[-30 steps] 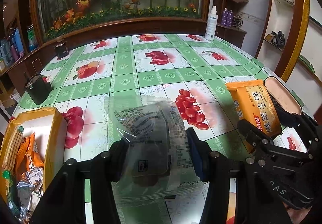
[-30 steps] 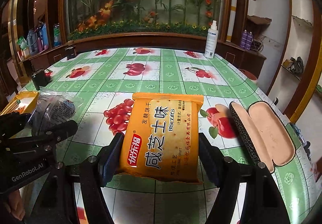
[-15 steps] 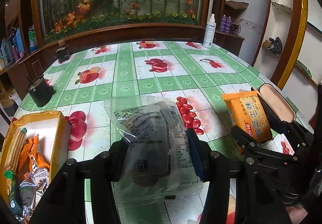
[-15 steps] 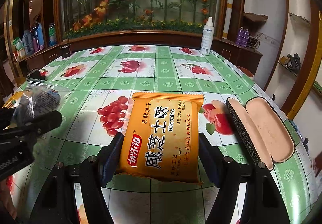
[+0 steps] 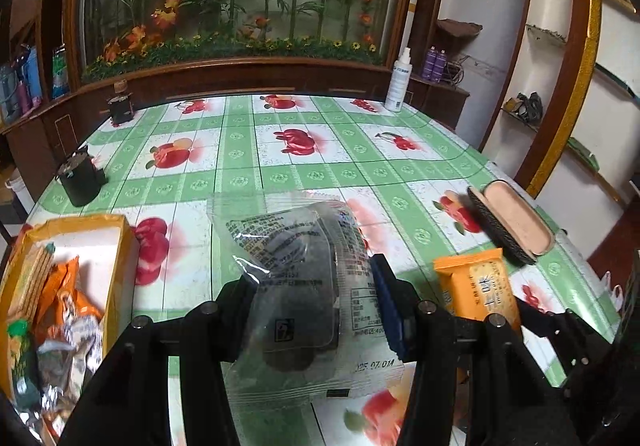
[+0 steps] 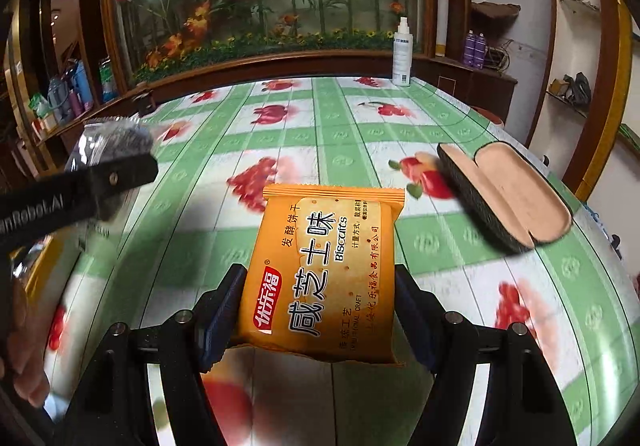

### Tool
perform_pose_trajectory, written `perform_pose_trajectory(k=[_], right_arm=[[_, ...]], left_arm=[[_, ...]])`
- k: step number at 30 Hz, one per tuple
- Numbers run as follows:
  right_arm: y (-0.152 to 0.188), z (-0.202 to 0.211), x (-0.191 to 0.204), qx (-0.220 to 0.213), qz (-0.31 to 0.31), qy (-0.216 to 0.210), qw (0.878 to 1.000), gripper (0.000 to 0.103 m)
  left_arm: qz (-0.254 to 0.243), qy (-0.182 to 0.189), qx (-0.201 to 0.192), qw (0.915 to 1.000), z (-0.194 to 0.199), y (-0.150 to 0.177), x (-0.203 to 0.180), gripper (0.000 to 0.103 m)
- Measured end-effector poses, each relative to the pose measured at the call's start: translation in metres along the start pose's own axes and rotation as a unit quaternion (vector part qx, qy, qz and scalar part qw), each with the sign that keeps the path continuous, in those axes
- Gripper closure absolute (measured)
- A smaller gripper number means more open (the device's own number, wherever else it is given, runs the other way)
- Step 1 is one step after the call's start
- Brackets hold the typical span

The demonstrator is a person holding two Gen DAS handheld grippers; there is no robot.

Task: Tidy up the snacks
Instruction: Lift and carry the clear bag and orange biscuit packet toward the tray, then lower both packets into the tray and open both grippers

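The left gripper (image 5: 312, 306) grips a clear snack packet (image 5: 296, 282) above the table (image 5: 320, 173); a box (image 5: 120, 246) of snacks lies left, the right gripper's (image 6: 320, 310) biscuit pack (image 6: 324, 278) right, an open glasses case (image 5: 508, 221) beyond.

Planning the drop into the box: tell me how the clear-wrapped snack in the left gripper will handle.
The clear-wrapped snack probably flops: its film crinkles beyond the left gripper. The glossy wrapper may slip. The dark tray inside looks stiffer, so it likely keeps its shape going into the yellow box.

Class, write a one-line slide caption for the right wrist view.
Right gripper clamps an orange biscuit packet above the fruit-print tablecloth.
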State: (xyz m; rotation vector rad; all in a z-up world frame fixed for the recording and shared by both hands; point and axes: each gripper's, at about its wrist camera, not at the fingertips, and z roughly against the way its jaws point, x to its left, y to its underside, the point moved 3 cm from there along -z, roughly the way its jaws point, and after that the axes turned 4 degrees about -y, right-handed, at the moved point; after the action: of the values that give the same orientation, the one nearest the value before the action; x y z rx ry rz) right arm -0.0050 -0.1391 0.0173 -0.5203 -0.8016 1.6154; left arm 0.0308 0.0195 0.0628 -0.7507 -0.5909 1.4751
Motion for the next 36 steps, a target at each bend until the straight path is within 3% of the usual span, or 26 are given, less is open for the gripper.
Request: perform_pose_trajectory(k=[10, 18, 22, 29, 36], right_arm=[[-0.001, 0.027, 0.036, -0.011, 0.020, -0.044, 0.999, 0.027], [-0.003, 0.030, 0.096, 0.003, 0.050, -0.112, 0.993, 0.027], [-0.006, 0.031, 0.131, 0.006, 0.074, -0.145, 0.987, 0.026], [-0.011, 0.023, 0.197, 0.018, 0.113, -0.195, 0.974, 0.026], [-0.023, 0.001, 0.246, 0.037, 0.126, -0.224, 0.966, 0.026]], left_arm=[[0.020, 0.006, -0.017, 0.9996, 0.059, 0.022, 0.028, 0.051], [0.064, -0.021, -0.035, 0.9971, 0.103, 0.041, 0.100, 0.051], [0.094, -0.052, -0.032, 0.9937, 0.117, 0.065, 0.145, 0.051], [0.125, -0.079, -0.014, 0.9889, 0.120, 0.105, 0.191, 0.051], [0.128, -0.078, -0.009, 0.9886, 0.111, 0.117, 0.198, 0.051]])
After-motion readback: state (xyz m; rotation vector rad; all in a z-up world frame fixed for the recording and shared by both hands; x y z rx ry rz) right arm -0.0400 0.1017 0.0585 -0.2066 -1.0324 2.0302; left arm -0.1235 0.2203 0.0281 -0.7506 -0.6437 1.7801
